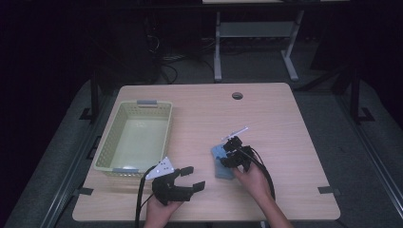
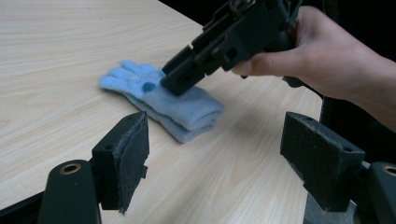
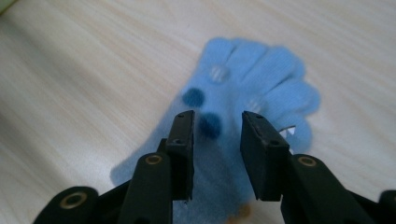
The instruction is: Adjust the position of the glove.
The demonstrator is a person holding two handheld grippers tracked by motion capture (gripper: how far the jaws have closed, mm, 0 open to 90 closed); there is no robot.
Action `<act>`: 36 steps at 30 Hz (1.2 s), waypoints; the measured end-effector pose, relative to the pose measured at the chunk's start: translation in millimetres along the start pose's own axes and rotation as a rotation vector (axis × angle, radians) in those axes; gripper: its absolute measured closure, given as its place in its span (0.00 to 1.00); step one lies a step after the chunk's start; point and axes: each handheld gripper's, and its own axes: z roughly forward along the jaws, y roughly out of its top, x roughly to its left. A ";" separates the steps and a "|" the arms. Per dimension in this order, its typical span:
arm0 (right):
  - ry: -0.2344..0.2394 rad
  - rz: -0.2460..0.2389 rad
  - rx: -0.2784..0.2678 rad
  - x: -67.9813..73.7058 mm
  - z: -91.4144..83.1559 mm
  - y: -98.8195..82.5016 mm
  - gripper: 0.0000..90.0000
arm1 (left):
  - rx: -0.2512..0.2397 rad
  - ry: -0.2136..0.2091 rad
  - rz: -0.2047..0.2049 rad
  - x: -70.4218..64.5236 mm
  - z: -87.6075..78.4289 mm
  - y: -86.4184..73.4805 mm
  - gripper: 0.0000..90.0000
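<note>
Lying flat beneath the right gripper's (image 3: 217, 140) parted jaws, blue glove (image 3: 243, 93).

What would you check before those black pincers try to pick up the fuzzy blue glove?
1. Right gripper jaws apart: ok.
2. Right gripper over the light blue knitted glove: ok, right above its palm.
3. Glove fabric between the jaws: cannot tell; they look to sit just above it.
4. Left gripper out of the way, open: ok.
5. Pale green plastic basket has room: ok.
6. Wooden table bare around the glove: ok.
</note>
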 end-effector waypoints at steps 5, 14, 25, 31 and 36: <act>0.002 -0.005 -0.032 -0.2 -2.2 5.5 0.82 | -0.001 0.000 -0.002 0.4 0.1 -0.2 0.26; 0.033 0.018 0.004 -8.9 9.8 1.7 0.83 | 0.005 0.000 -0.003 0.8 0.9 -0.5 0.26; 0.090 0.062 -0.056 -20.9 -11.0 -6.9 0.66 | 0.015 0.002 -0.023 1.7 5.6 -1.1 0.27; 0.137 0.103 -0.068 -28.2 -16.1 -13.9 0.56 | 0.017 0.001 -0.033 2.9 8.9 0.9 0.27; 0.170 0.141 -0.078 -35.7 -17.9 -22.2 0.49 | 0.047 -0.004 -0.043 2.3 18.1 3.3 0.27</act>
